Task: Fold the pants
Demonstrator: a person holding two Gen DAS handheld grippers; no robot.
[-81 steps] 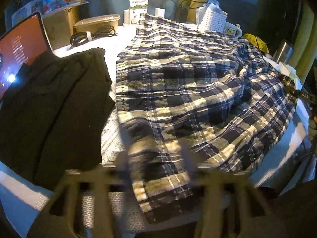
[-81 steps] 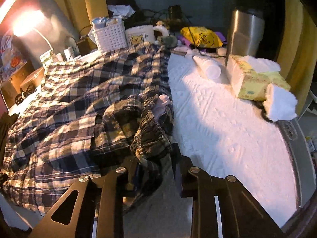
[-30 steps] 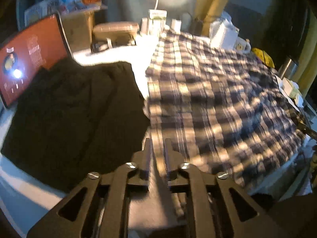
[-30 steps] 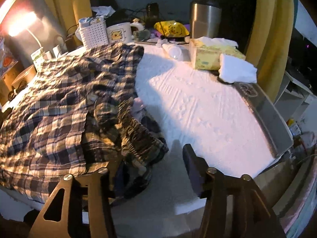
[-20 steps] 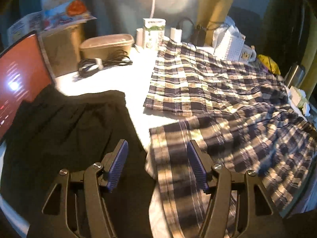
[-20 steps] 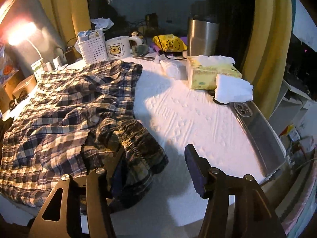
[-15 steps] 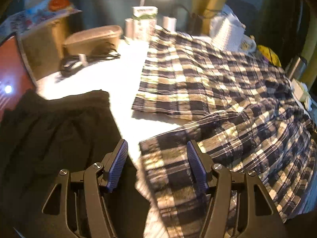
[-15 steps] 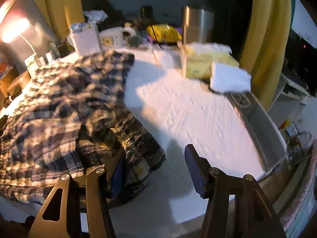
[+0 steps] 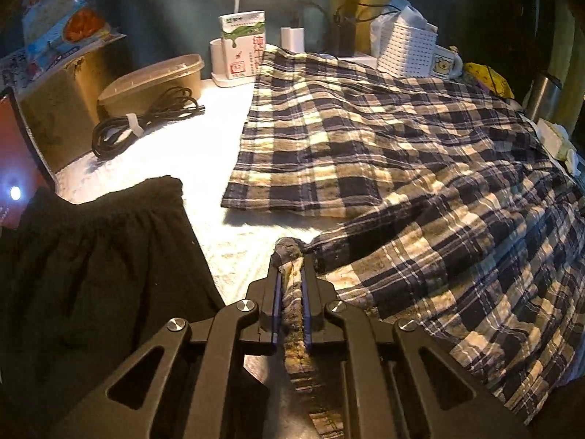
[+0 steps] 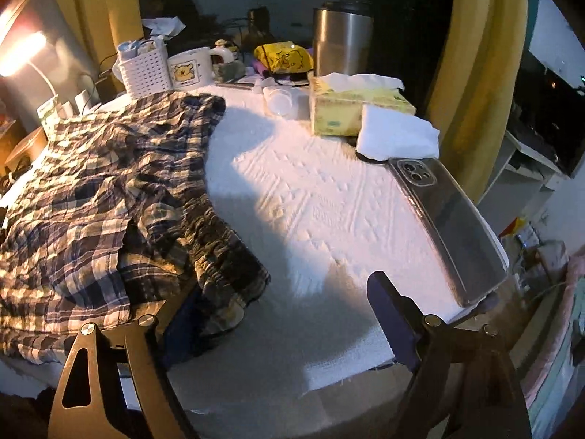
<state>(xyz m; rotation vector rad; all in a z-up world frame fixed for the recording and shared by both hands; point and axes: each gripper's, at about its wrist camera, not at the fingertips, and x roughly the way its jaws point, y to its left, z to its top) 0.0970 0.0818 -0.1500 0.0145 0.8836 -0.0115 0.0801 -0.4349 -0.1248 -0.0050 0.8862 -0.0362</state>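
Observation:
The plaid pants point(image 9: 384, 153) lie spread over the white table cover, one leg flat at the back, the other bunched toward me. My left gripper point(image 9: 291, 263) is shut on the hem edge of the near leg, and the cloth runs back between its fingers. In the right wrist view the pants point(image 10: 95, 197) lie at the left with the gathered waistband point(image 10: 226, 256) nearest. My right gripper point(image 10: 278, 292) is open and empty, its left finger beside the waistband, its right finger over bare cover.
A black garment point(image 9: 91, 274) lies left of the pants. A coiled cable point(image 9: 142, 120), a lidded tub point(image 9: 153, 77) and a carton point(image 9: 241, 44) stand behind. A tissue box point(image 10: 354, 106), white cloth point(image 10: 398, 135), phone point(image 10: 449, 219), steel flask point(image 10: 343, 40), mug point(image 10: 190, 69) and basket point(image 10: 146, 69) crowd the right side.
My left gripper was open over the near leg's hem and has closed on it. My right gripper stays open by the waistband and has shifted slightly.

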